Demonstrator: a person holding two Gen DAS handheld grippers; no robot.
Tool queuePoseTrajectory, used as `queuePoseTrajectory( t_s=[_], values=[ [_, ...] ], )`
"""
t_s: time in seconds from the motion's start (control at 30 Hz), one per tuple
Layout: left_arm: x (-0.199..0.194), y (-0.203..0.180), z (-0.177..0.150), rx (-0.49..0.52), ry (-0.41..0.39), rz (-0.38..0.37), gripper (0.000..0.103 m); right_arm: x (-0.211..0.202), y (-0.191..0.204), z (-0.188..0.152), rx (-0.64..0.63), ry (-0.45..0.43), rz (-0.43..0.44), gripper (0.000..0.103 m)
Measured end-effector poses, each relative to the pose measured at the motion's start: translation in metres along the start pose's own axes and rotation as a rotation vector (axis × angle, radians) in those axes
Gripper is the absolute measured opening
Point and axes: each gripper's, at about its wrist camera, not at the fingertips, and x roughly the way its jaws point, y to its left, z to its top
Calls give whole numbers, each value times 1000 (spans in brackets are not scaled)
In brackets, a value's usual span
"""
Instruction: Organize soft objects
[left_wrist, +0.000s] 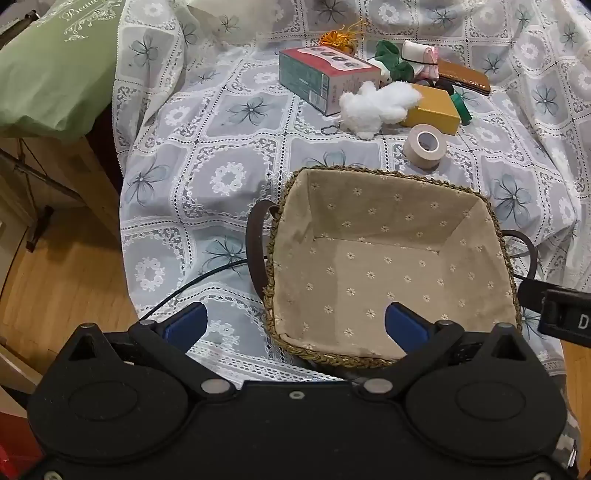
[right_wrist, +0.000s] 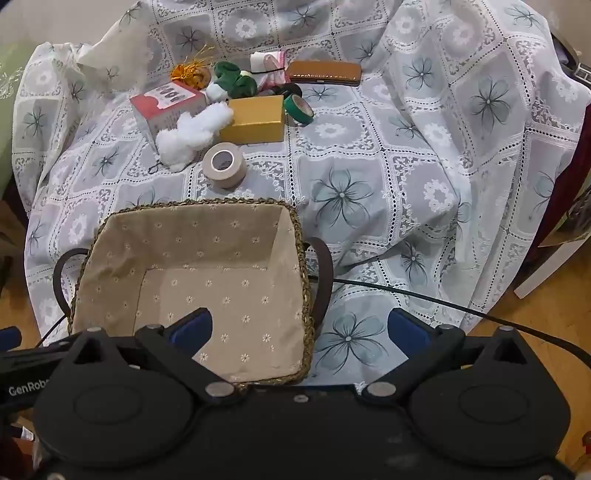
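Note:
A woven basket (left_wrist: 275, 236) with beige flowered lining stands empty near the front of the lace cloth; it also shows in the right wrist view (right_wrist: 306, 258). Behind it lie a white fluffy toy (left_wrist: 373, 105) (right_wrist: 192, 134), a green plush (left_wrist: 393, 61) (right_wrist: 232, 79), a rolled white-pink cloth (left_wrist: 419, 55) (right_wrist: 267, 62) and an orange tassel pouch (left_wrist: 336, 40) (right_wrist: 190, 74). My left gripper (left_wrist: 295, 325) is open and empty over the basket's near left corner. My right gripper (right_wrist: 301, 330) is open and empty over its near right corner.
Hard items sit among the soft ones: a red-green carton (left_wrist: 321, 77) (right_wrist: 166, 105), a yellow box (left_wrist: 434, 109) (right_wrist: 256, 118), a beige tape roll (left_wrist: 424, 146) (right_wrist: 224, 164), a green tape roll (right_wrist: 299, 108), a brown case (left_wrist: 463, 75) (right_wrist: 325, 72). A green pillow (left_wrist: 55, 70) lies left.

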Motion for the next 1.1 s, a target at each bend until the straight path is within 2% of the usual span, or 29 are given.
queuePoseTrajectory(
  t_s=[0.27, 0.4, 1.1],
  values=[
    [1, -7, -5, 3, -1, 13, 99, 3, 3, 1, 22, 17, -14, 102],
    [3, -11, -5, -4, 13, 14, 99, 10, 5, 5, -6, 36, -4, 102],
    [5, 1, -1, -15, 33, 3, 99, 11, 3, 2, 12, 59, 7, 102]
  ],
)
